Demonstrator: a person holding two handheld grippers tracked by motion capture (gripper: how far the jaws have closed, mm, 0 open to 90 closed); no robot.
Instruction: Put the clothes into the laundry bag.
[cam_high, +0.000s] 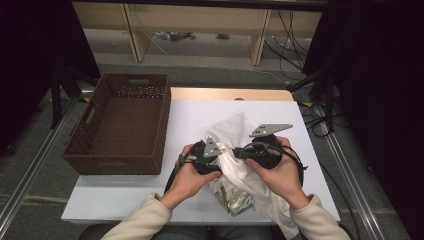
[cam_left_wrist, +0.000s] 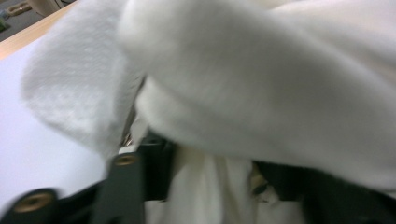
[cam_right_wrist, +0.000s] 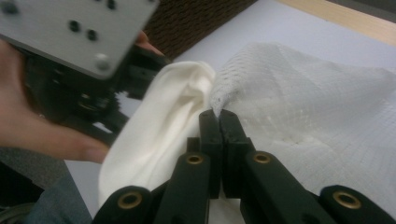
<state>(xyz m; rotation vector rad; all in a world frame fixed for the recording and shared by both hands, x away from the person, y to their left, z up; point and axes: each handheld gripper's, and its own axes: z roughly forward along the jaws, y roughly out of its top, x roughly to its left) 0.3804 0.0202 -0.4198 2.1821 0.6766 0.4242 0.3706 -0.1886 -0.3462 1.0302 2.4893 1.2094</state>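
Observation:
A white garment (cam_high: 235, 127) lies bunched on the white table (cam_high: 190, 115), one end hanging over the near edge. My right gripper (cam_right_wrist: 218, 115) is shut on a mesh-textured edge of the garment (cam_right_wrist: 303, 102), jaws pressed together on the fabric. My left gripper (cam_left_wrist: 215, 163) has its jaws apart, and folds of the garment (cam_left_wrist: 261, 84) hang loosely between and over them. In the high view the left gripper (cam_high: 219, 152) and right gripper (cam_high: 241, 152) sit close together at the garment's middle, their tips buried in cloth.
A brown wicker basket (cam_high: 120, 125) stands on the left of the table, with nothing visible inside it. Bare tabletop lies behind the garment and along the front left. Floor rails and dark stands flank the table.

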